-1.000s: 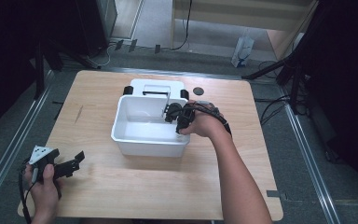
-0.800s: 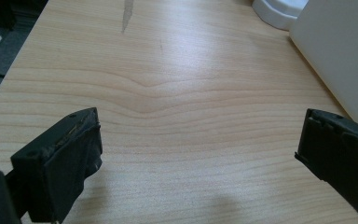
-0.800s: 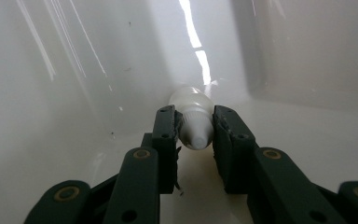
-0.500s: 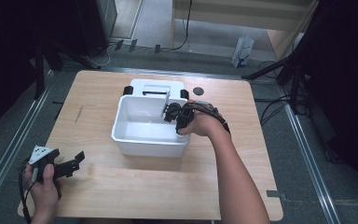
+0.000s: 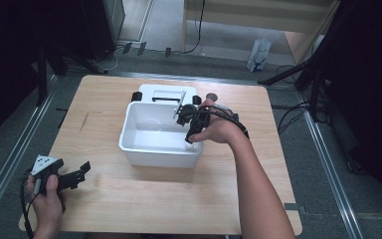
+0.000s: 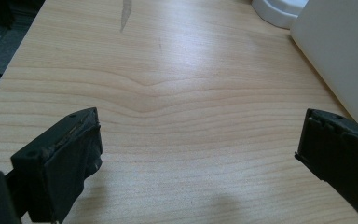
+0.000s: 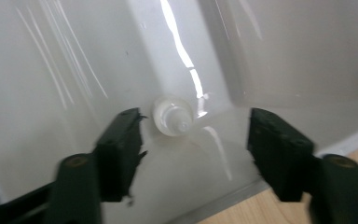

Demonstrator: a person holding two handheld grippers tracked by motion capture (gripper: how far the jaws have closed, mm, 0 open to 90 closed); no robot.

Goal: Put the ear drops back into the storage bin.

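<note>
One white tub [image 5: 144,144] on table [image 5: 129,209]; one small clear bottle [image 7: 171,116] in its corner, blurred. Right gripper [image 7: 196,135] spread wide above bottle. Left gripper [image 6: 198,154] spread, empty, near table edge. White device [image 5: 166,93] behind tub, partly hidden.

On the wooden desk [image 5: 129,209], the right claw [image 5: 193,135] dips into a white tub [image 5: 151,149] while the left claw [image 5: 74,177] rests near the desk's front-left corner.
</note>
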